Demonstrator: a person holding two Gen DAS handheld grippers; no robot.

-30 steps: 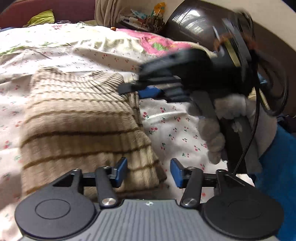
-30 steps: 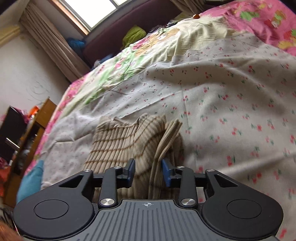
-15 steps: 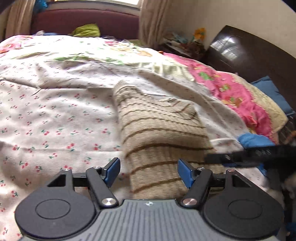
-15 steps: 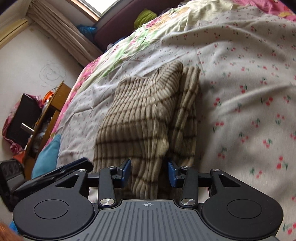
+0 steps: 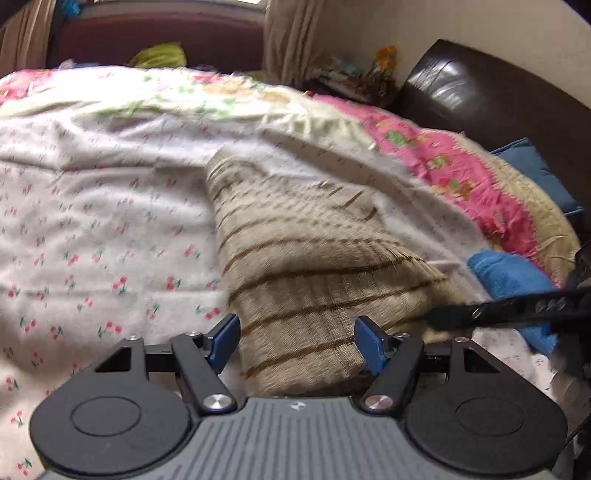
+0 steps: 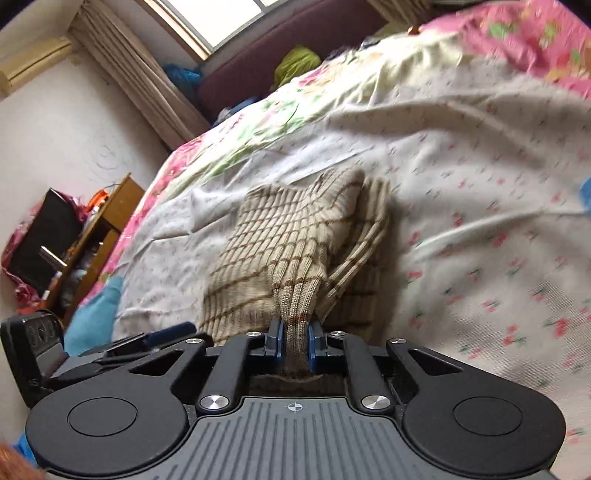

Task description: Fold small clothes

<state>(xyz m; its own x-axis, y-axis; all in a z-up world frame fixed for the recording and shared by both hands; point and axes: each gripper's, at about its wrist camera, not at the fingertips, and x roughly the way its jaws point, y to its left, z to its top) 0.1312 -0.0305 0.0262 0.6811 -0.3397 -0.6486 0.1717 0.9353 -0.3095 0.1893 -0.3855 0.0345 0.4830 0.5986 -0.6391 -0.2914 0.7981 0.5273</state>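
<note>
Bedroom scene: a bed covered by a white sheet (image 5: 92, 229) printed with small red cherries fills both views, with a pink floral quilt (image 5: 454, 166) along its right side in the left wrist view. Behind the bed, at the top of the frames, stand beige curtains (image 6: 140, 85), a window (image 6: 221, 18) and a dark red bench (image 6: 266, 62) carrying a green bundle (image 6: 297, 61). A dark headboard (image 5: 480, 96) occupies the upper right of the left wrist view; a wooden shelf (image 6: 99, 229) stands at the left edge of the right wrist view.

A beige knitted sweater (image 5: 306, 273) with thin brown stripes lies folded in the middle of the sheet, running from the centre of each frame down to the grippers.

Left gripper (image 5: 295, 343): jaws spread wide, the near end of the sweater lying between the blue pads (image 5: 223, 341) with a gap on either side; nothing is grasped.

Right gripper (image 6: 294, 338): jaws closing, the pads (image 6: 275, 341) pressed against a bunched ribbed edge of the sweater (image 6: 291, 254), which is pinched between them and rises slightly off the layers beneath. This gripper also appears as a dark bar (image 5: 509, 308) at the right edge of the left wrist view, beside a blue cloth (image 5: 506, 273). The left gripper shows at the lower left of the right wrist view (image 6: 110, 343).
</note>
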